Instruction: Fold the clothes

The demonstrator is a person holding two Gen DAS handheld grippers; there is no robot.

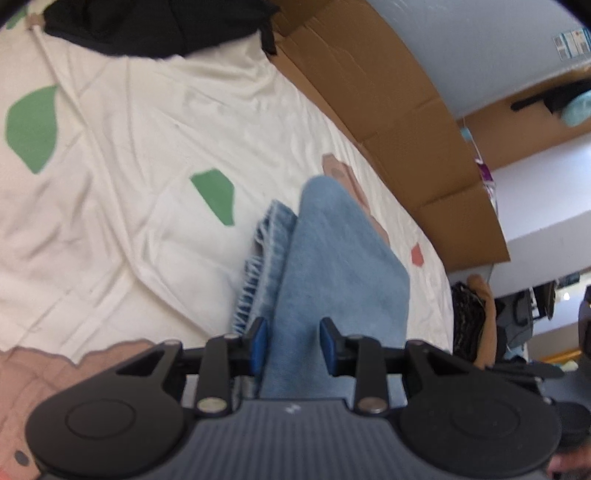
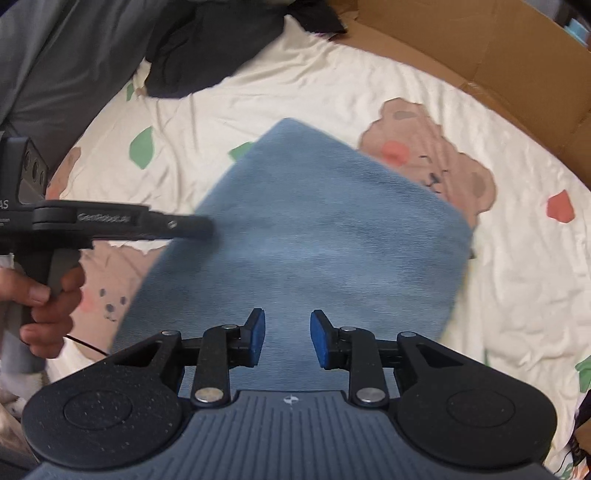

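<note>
A folded pair of light blue jeans (image 2: 306, 229) lies on a cream bedsheet (image 2: 480, 295) printed with bears and green leaves. In the left wrist view the jeans (image 1: 332, 266) run straight ahead, with a frayed hem (image 1: 262, 258) on their left. My left gripper (image 1: 293, 345) is open, its blue pads either side of the denim edge. It also shows in the right wrist view (image 2: 195, 225), at the jeans' left edge. My right gripper (image 2: 287, 338) is open just above the near end of the jeans.
A dark garment (image 2: 207, 48) lies crumpled at the far end of the bed, also in the left wrist view (image 1: 155, 26). A flattened cardboard box (image 1: 388, 122) lines the bed's right side. Grey fabric (image 2: 55, 62) sits at far left.
</note>
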